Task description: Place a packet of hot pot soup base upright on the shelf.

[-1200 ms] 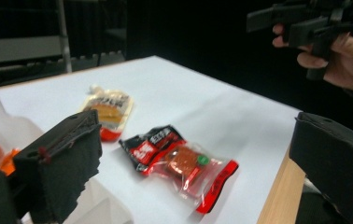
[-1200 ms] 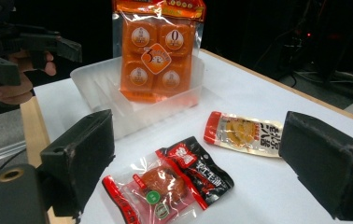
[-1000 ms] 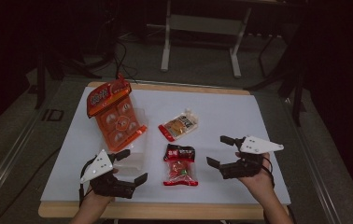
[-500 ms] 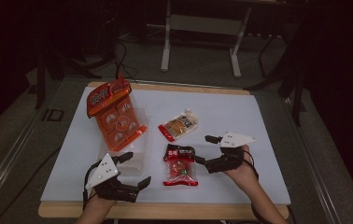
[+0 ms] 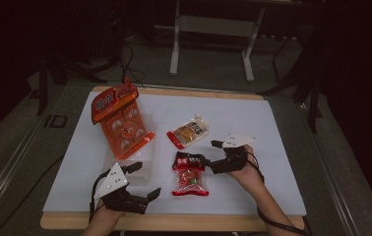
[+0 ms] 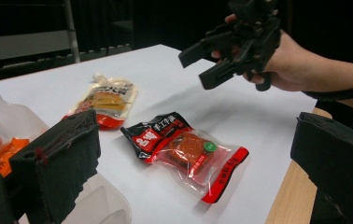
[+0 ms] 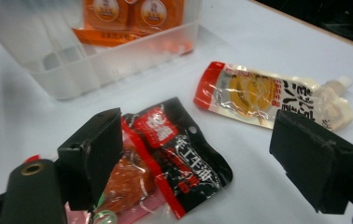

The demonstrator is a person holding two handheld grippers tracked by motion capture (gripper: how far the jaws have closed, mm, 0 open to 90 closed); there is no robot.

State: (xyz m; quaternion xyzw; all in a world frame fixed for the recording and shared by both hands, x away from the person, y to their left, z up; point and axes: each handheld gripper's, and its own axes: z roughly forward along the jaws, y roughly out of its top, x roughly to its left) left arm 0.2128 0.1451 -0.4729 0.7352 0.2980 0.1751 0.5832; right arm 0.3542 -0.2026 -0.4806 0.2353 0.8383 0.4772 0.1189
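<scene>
A red and black snack packet (image 5: 190,173) (image 6: 184,149) (image 7: 165,154) lies flat on the white table cover. My right gripper (image 5: 212,156) (image 7: 200,140) hovers low at the packet's black top end. It is open, and its jaws have just been closing a little, with the packet's corner seen between them and untouched. The same gripper hangs above the table in the left gripper view (image 6: 194,71). My left gripper (image 5: 144,179) (image 6: 198,130) rests open near the front edge, left of the packet, with nothing between its jaws. A yellow spout pouch (image 5: 190,132) (image 7: 268,98) lies beyond the packet.
A clear plastic box (image 5: 125,157) (image 7: 95,56) stands at the left with an orange multi-pack (image 5: 120,120) leaning out of it. The wooden table edge (image 5: 174,221) runs along the front. Bare white cover (image 5: 272,128) lies to the right.
My right gripper has moved left and down, from the right side of the table to the packet's top end. The left gripper has hardly shifted.
</scene>
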